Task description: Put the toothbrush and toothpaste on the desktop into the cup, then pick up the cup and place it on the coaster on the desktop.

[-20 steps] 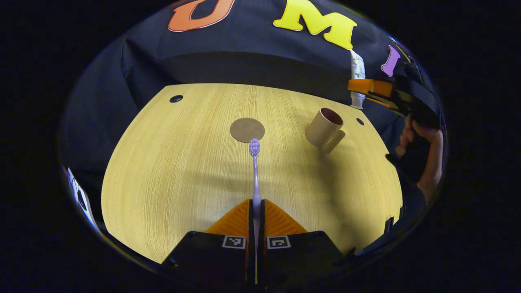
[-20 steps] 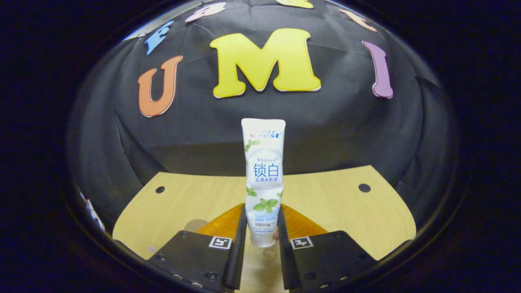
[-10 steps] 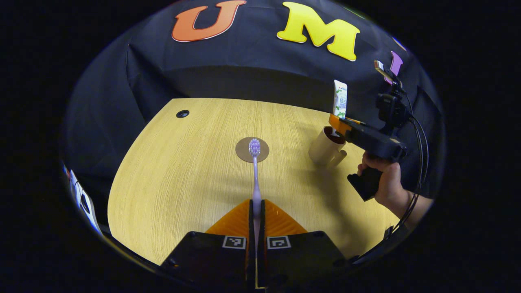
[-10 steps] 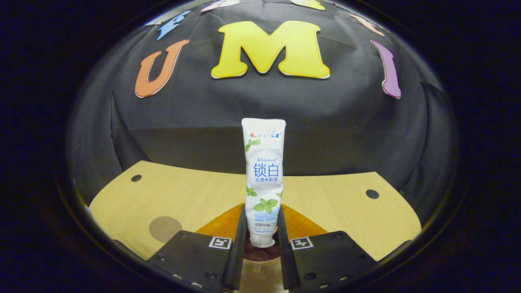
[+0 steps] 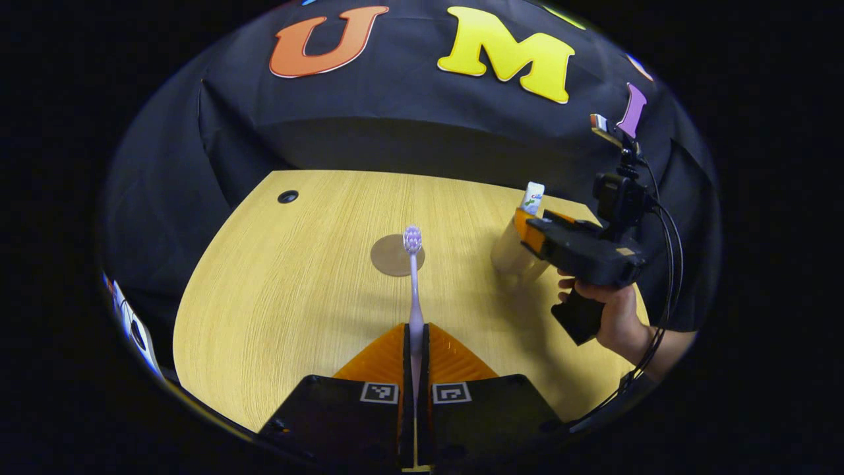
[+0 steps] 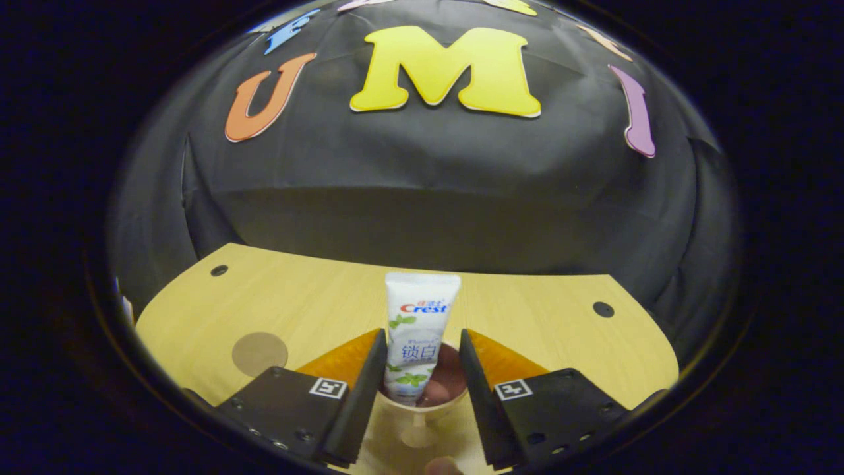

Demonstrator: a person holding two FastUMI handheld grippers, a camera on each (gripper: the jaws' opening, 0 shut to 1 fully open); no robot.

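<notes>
Wood-grain counter (image 5: 297, 284) is spreading pale and bare under black cloth walls. Going left to right in the left gripper view: the round brown coaster (image 5: 393, 256) is lying flat near the middle; the left gripper (image 5: 415, 343) is clamping its fingers tight on the handle of the lilac toothbrush (image 5: 413, 277), whose bristled head is pointing away over the coaster. Farther right, a hand (image 5: 610, 316) is holding the right gripper (image 5: 527, 227) over the beige cup (image 5: 504, 254).

In the right gripper view the fingers (image 6: 369, 382) are standing parted, clear of the toothpaste tube (image 6: 417, 340), which is sitting cap-down in the cup's (image 6: 422, 422) mouth with its crimped end sticking up.

The tube is leaning tall out of the cup, so a finger brushing it on the way out could be tipping it out or toppling the cup. The toothbrush is a long lever too: entering at a slant, it may be knocking the tube or the rim.
</notes>
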